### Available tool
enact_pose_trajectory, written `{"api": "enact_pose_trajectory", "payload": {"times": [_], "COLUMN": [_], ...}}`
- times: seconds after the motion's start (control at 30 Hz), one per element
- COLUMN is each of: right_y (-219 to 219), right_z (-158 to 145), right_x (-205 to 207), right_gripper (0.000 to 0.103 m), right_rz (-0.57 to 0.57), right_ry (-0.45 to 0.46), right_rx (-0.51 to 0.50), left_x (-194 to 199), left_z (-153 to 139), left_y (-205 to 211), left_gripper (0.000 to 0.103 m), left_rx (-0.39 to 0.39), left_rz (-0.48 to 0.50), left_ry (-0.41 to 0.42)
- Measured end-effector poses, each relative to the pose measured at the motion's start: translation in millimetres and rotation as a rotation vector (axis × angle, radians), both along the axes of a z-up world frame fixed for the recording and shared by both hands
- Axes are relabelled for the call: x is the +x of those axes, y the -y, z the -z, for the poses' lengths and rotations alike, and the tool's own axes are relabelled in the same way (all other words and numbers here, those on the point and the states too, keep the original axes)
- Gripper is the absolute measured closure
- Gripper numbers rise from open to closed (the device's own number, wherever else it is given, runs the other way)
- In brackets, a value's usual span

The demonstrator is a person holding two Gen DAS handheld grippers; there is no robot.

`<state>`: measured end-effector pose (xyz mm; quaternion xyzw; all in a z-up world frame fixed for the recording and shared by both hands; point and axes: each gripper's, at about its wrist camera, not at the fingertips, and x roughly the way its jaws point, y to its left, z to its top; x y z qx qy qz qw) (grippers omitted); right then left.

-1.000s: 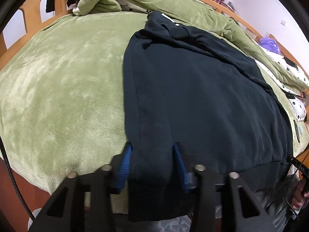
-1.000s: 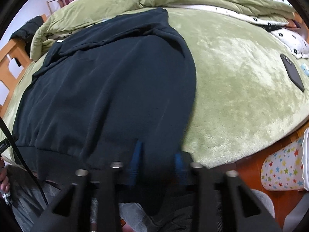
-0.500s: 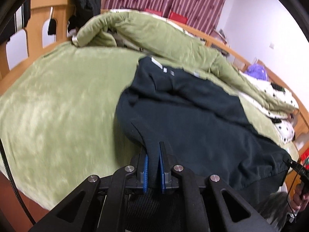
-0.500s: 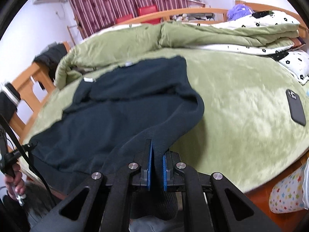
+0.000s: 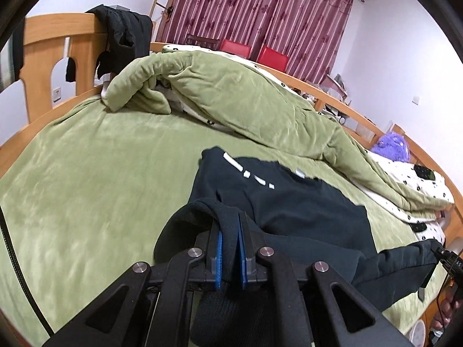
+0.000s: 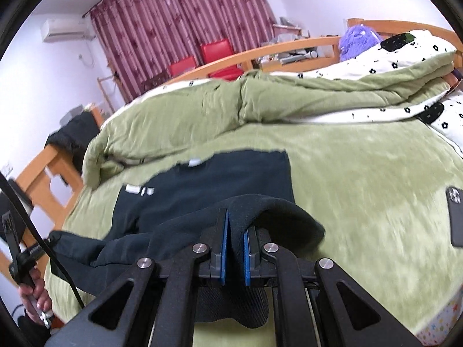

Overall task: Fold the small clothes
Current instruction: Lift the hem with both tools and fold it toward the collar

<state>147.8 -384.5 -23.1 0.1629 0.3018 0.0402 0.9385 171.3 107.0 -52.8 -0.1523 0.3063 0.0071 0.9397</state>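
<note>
Left claw [image 5: 229, 248], right claw [image 6: 235, 248] both clamp dark sweater [image 5: 303, 211] hem — ribbing hidden beneath.

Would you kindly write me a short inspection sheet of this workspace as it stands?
Surface: green plush bed cover, wooden bed frame.
Job's things: dark sweatshirt, near hem lifted off the bed, far part lying flat.
Clutter: phone on the cover; rolled green quilt; purple plush toy.
Grippers: left gripper and right gripper both shut on the sweatshirt hem.
Cables: black cable at left edge.
Surroundings: maroon curtains, red chairs, air conditioner.
</note>
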Motion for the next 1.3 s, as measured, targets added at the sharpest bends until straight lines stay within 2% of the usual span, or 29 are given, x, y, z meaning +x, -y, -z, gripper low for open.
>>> {"api": "enact_pose_trajectory", "payload": {"times": [0.23,0.4,0.7,0.87,0.97,1.07,1.2,1.3], "right_y": [0,-3,-2,-11,-9,-10,-10,-12], "right_z": [20,47,97,110,104,98,90,83], "right_x": [77,121,157,163,152,137,119,108], "right_gripper": [0.094,0.094,0.094,0.090,0.082,0.053,0.052,0.052], "right_rz": [0.019,0.022,0.051,0.067,0.056,0.061,0.047,0.020], "right_ry": [-0.010,-0.049,-0.139,-0.178,-0.166,-0.164,-0.155,-0.149], "right_rx": [-0.002,-0.048,-0.124,-0.221,-0.216,-0.247,-0.279,-0.273], "left_x": [68,100,122,124,121,117,109,99], "left_z": [17,41,78,88,87,87,84,82], "left_y": [14,21,18,25,28,29,20,11], "left_gripper": [0.094,0.094,0.093,0.090,0.086,0.074,0.053,0.050], "left_rx": [0.073,0.098,0.096,0.145,0.173,0.186,0.136,0.088], "left_rz": [0.007,0.011,0.017,0.017,0.011,0.015,0.001,-0.009], "left_ry": [-0.012,-0.061,-0.133,-0.171,-0.171,-0.184,-0.191,-0.191]}}
